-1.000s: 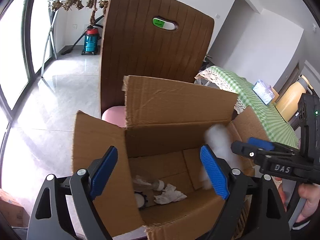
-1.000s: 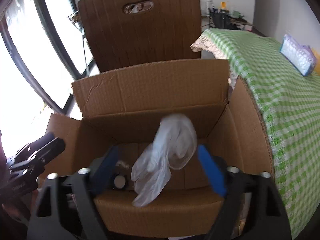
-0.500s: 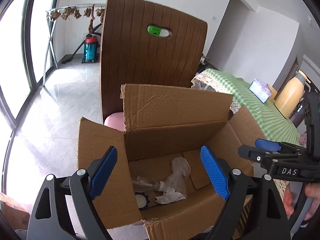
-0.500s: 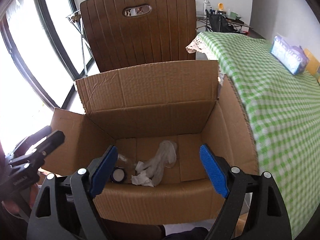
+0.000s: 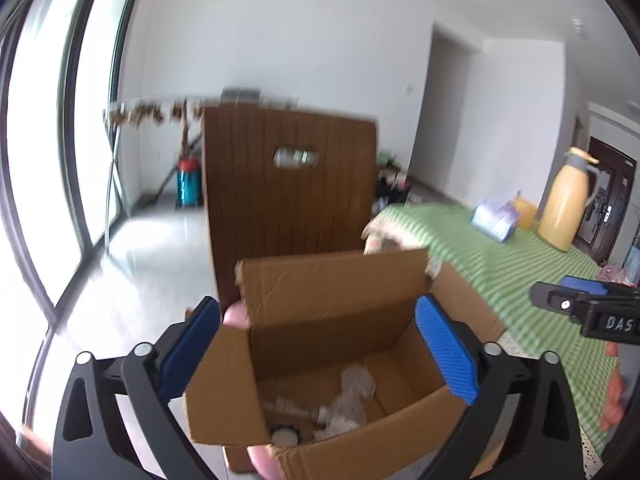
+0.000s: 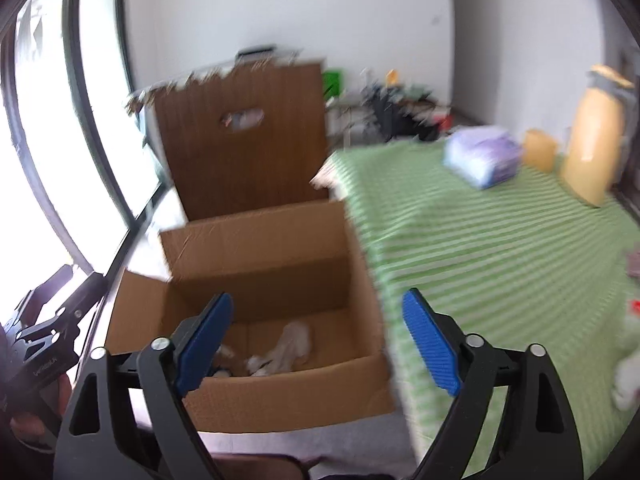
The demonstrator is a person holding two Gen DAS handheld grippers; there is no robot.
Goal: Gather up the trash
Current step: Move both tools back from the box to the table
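Observation:
An open cardboard box (image 5: 328, 292) (image 6: 256, 240) stands on a pink seat beside the table. On its floor lie a crumpled clear plastic bag (image 5: 354, 390) (image 6: 294, 340), white tissue (image 6: 260, 364) and a round lid (image 5: 284, 434). My left gripper (image 5: 316, 304) hovers above the box's near rim, jaws opening, nothing between them. My right gripper (image 6: 318, 296) hangs over the box's near right corner, jaws also opening and empty. Each gripper shows in the other's view: the right one (image 5: 576, 308) over the tablecloth, the left one (image 6: 52, 320) at the box's left.
A brown slatted chair back (image 5: 288, 200) rises behind the box. To the right lies a table with a green checked cloth (image 6: 480, 248), bearing a yellow jug (image 5: 564, 200), a tissue pack (image 6: 482, 156) and a white scrap (image 6: 628, 368). Windows line the left; a vacuum (image 5: 188, 184) stands far back.
The plastic bag dropped from between the right gripper's jaws onto the box floor. Both grippers rose and pulled back from the box, tilting up so more of the room shows.

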